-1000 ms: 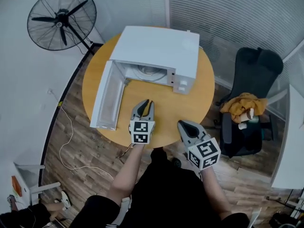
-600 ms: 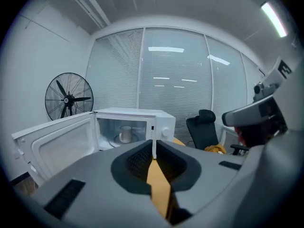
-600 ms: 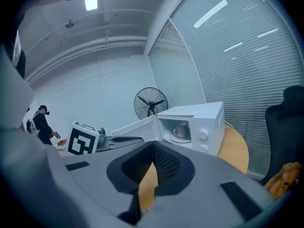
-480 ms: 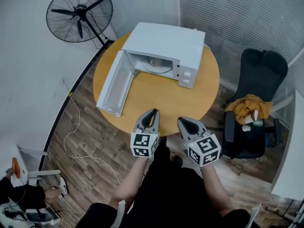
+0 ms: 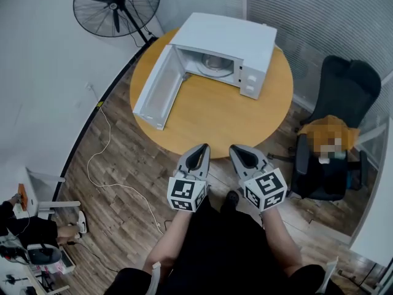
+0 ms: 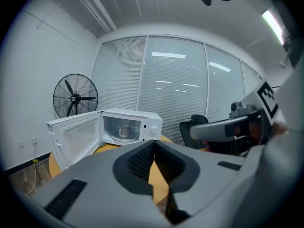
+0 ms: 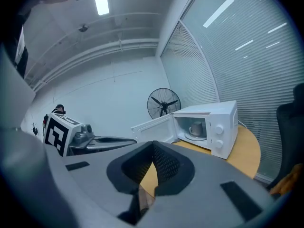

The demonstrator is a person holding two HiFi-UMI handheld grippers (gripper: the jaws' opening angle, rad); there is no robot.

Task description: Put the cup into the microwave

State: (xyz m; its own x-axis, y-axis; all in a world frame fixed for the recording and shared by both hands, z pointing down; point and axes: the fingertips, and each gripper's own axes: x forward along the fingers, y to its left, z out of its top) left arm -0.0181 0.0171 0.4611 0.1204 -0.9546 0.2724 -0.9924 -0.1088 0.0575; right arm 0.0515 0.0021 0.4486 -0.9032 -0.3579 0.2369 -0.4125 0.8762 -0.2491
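Observation:
A white microwave [image 5: 227, 42] stands on the round wooden table [image 5: 215, 121], its door [image 5: 158, 88] swung wide open to the left. A pale cup [image 6: 125, 131] sits on the turntable inside, also visible as the cup [image 7: 196, 128] in the right gripper view. My left gripper [image 5: 201, 147] and right gripper [image 5: 236, 149] hang side by side off the table's near edge, well back from the microwave. Both are shut with nothing between the jaws. Each gripper view looks past its own closed jaws, left gripper [image 6: 153, 148] and right gripper [image 7: 153, 151], toward the open oven.
A black standing fan [image 5: 116, 8] is at the far left by the wall. A black office chair [image 5: 334, 103] with an orange cloth stands to the right. A white cable [image 5: 116, 183] runs over the wooden floor; a person [image 5: 24, 226] sits at lower left.
Both grippers have drawn back from over the table to beyond its near edge. The table and microwave now lie farther off in the head view.

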